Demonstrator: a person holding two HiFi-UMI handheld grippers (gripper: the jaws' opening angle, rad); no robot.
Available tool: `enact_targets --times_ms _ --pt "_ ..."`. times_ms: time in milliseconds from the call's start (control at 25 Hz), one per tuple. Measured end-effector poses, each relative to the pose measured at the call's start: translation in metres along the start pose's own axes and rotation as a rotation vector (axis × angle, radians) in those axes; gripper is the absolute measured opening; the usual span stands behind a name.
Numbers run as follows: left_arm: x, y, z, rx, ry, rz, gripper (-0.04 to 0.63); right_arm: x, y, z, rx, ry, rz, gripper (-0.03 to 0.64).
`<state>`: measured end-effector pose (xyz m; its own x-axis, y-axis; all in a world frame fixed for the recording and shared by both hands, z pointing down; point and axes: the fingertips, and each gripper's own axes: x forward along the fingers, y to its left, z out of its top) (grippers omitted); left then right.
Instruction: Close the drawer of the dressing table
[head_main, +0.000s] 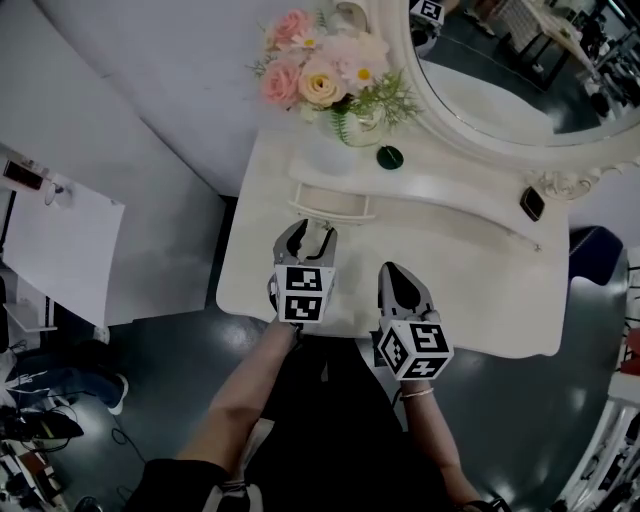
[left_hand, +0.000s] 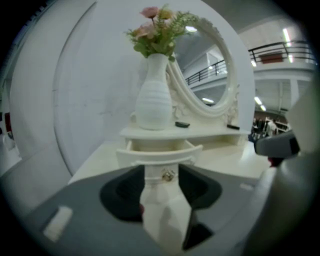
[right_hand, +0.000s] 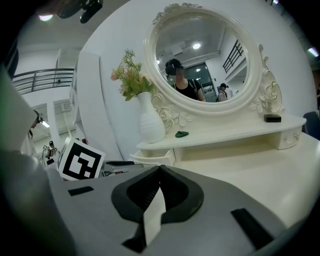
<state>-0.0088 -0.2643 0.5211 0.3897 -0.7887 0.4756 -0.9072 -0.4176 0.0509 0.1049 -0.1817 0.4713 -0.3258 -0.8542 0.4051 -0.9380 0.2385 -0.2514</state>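
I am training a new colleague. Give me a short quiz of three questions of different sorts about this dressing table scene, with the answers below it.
1. True or false: the drawer of the dressing table is fully shut.
2. Which gripper has its jaws apart? A. the left gripper; B. the right gripper; C. both.
3. Fill the gap: the white vase on the shelf holds ____.

Key
1. False: the drawer stands pulled out under the shelf.
2. A: the left gripper's jaws stand apart and point at the drawer front, while the right gripper's jaws meet at the tips.
3. flowers
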Motion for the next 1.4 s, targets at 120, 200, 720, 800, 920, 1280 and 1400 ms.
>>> enact_targets --times_ms 120,200,720,800,920,1280,1400 --pt "0.005 -0.002 -0.001 -0.002 0.007 0.009 0.218 0.003 -0.004 0.000 0.003 0.009 0.009 0.003" --pt "0.008 -0.002 -0.001 -0.004 0.011 0.016 0.216 0.005 -0.007 -0.002 0.007 0.016 0.013 0.003" --pt "0.019 0.002 -0.002 -0.011 0.024 0.039 0.215 0.011 -0.016 -0.002 0.012 0.026 0.012 0.003" --pt "0.021 0.003 -0.001 -0.012 0.022 0.041 0.215 0.011 -0.017 -0.002 0.011 0.026 0.010 0.003" --pt "0.022 0.005 0.000 -0.011 0.026 0.043 0.215 0.011 -0.017 -0.001 0.011 0.027 0.008 0.003" --pt "0.029 0.005 0.002 -0.020 0.028 0.061 0.215 0.010 -0.020 -0.002 0.015 0.023 0.002 0.003" --pt "0.031 0.005 0.004 -0.020 0.028 0.068 0.215 0.009 -0.023 -0.002 0.016 0.021 -0.004 0.003"
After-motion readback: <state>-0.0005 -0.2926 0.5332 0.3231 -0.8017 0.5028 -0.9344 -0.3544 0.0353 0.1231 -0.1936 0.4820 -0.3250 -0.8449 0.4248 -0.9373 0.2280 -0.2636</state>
